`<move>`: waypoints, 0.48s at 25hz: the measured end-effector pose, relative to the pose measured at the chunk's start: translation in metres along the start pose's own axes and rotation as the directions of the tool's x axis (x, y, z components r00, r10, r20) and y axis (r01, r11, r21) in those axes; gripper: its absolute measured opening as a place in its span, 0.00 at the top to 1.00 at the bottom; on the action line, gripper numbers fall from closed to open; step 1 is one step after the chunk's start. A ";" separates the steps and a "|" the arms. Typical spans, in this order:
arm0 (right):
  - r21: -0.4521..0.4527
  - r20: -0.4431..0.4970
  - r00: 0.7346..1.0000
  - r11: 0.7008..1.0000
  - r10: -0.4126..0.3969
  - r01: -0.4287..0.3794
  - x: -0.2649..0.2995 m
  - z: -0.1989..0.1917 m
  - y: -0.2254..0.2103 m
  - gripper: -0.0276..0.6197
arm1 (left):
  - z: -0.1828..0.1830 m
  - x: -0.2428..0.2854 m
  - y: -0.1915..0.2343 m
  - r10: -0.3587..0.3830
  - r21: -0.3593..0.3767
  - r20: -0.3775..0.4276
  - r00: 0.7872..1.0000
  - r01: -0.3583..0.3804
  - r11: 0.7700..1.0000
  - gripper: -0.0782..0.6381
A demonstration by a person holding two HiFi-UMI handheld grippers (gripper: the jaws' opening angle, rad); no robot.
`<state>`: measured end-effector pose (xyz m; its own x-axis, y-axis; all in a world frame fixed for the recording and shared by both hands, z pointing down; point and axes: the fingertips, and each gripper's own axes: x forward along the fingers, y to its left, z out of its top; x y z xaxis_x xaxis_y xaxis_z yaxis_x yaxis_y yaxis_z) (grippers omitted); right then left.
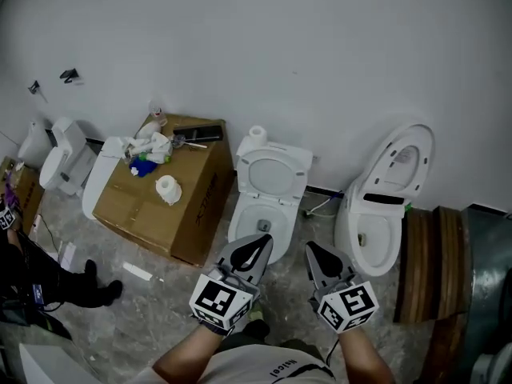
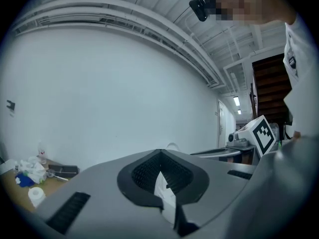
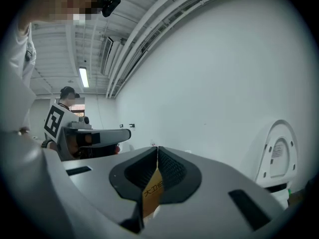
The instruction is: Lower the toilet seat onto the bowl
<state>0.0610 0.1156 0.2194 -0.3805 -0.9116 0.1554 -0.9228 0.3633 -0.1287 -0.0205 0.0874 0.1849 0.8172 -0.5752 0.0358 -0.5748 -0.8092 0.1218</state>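
Left gripper (image 1: 262,241), right gripper (image 1: 312,250) shut; toilet seat (image 1: 272,172) seemingly raised.

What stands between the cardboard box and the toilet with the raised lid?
Another white toilet, a paper roll on its tank, stands there; the head view shows it.

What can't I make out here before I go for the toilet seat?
- Head view: left tongs cover the middle toilet's front rim.
- Left gripper view: the tongs' body hides everything below the wall.
- Right gripper view: a raised lid shows; right tongs hide its bowl.
- Head view: clutter on the cardboard box is too small to name.
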 end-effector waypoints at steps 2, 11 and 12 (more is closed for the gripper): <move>-0.010 -0.014 1.000 1.000 -0.014 0.014 0.019 -0.002 -0.007 0.93 | -0.001 0.015 0.015 -0.021 0.009 -0.002 1.000 0.021 1.000 0.88; -0.077 -0.085 0.996 0.997 -0.029 0.022 0.093 -0.012 -0.064 0.93 | -0.020 0.083 0.063 -0.062 0.004 -0.031 0.998 0.062 0.998 0.88; -0.077 -0.094 0.995 0.997 -0.031 0.023 0.103 -0.015 -0.073 0.93 | -0.023 0.092 0.070 -0.056 0.000 -0.035 0.998 0.056 0.998 0.88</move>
<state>0.0885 -0.0023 0.2596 -0.3562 -0.9002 0.2506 -0.9334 0.3555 -0.0495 0.0151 -0.0197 0.2195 0.8488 -0.5249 0.0634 -0.5286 -0.8398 0.1237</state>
